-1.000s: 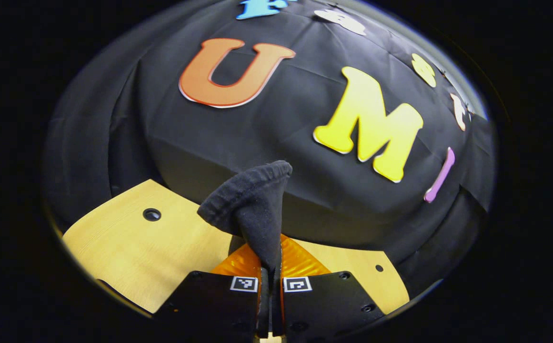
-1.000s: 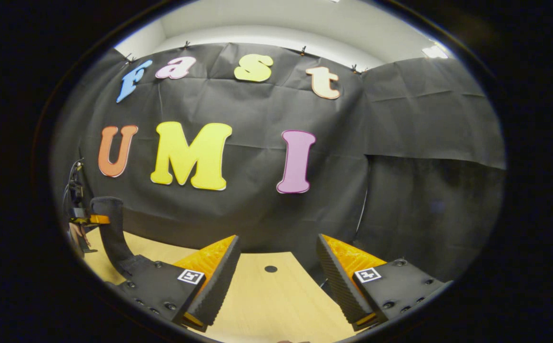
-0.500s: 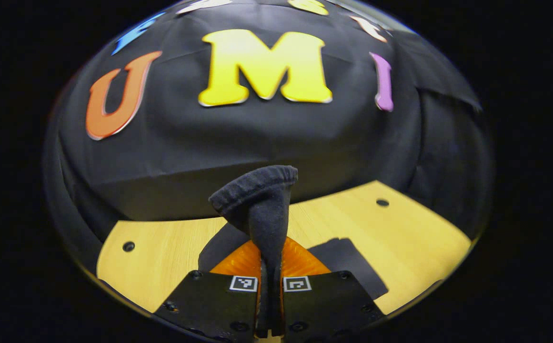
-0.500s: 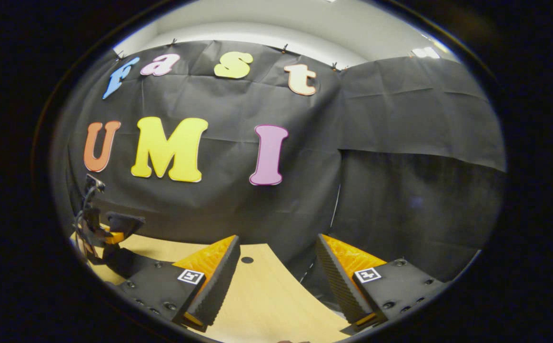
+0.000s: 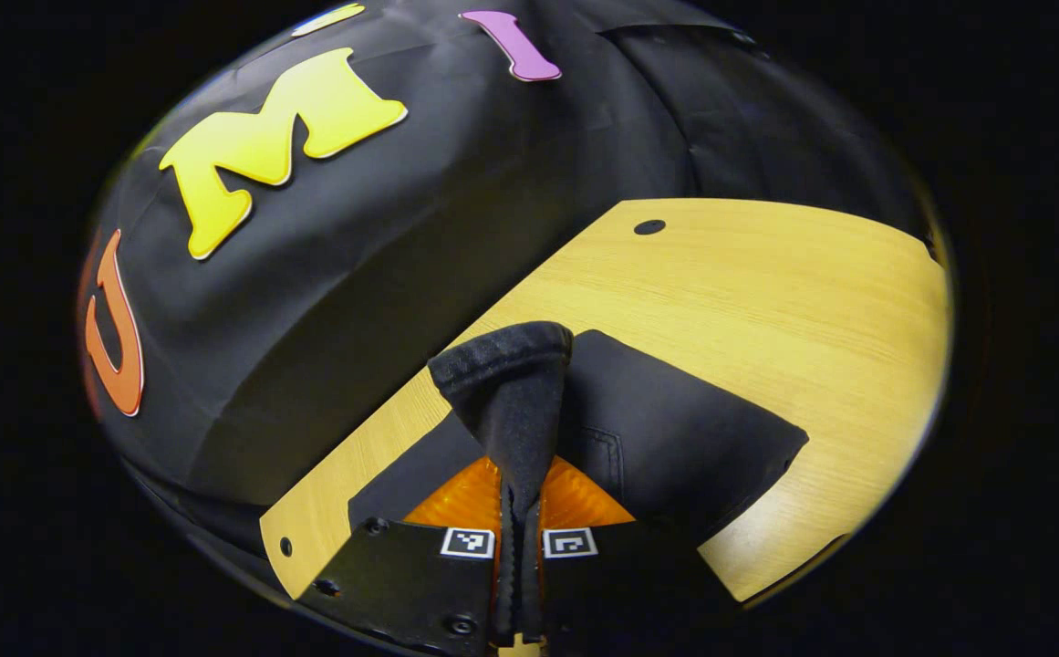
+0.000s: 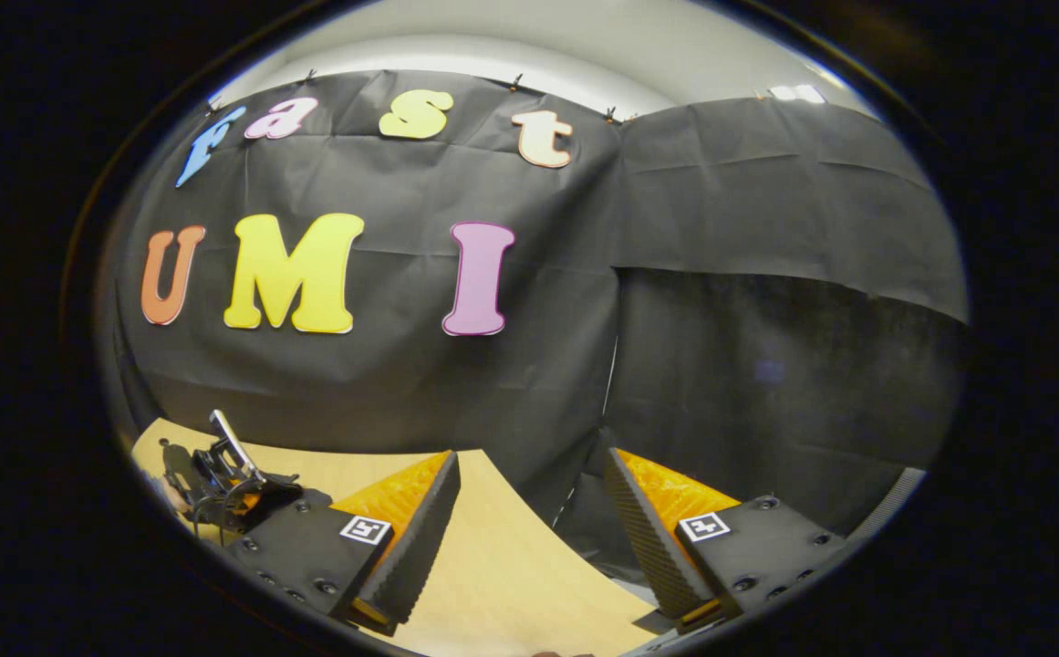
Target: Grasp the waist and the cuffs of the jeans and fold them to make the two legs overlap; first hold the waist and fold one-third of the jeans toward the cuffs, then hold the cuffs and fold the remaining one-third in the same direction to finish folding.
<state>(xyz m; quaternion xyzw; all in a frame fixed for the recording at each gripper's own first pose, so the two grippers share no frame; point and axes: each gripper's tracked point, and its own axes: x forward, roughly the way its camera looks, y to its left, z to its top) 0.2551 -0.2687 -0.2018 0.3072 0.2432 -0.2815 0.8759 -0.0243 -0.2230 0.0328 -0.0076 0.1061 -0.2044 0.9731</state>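
The jeans are dark, almost black. In the left gripper view my left gripper [image 5: 518, 516] is shut on a hemmed edge of the jeans [image 5: 509, 383], which stands up in a bunched fold between the fingers. Whether it is waist or cuff I cannot tell. Beyond it, a flat folded part of the jeans [image 5: 675, 429] lies on the wooden table [image 5: 766, 283]. In the right gripper view my right gripper [image 6: 529, 538] is open with nothing between its fingers, over the table [image 6: 511, 584] near its far edge. The left gripper [image 6: 219, 479] appears low at the far left there.
The booth's black cloth wall [image 5: 383, 228] runs close behind the table's far edge. Small round holes [image 5: 648, 226] mark the tabletop. The cloth wall [image 6: 766, 365] also hangs right of the right gripper, with a pale ceiling above it.
The left gripper has swung and tipped down toward the table, still holding the fabric; the flat part of the jeans has come into view. The right gripper has drifted slightly and stays open.
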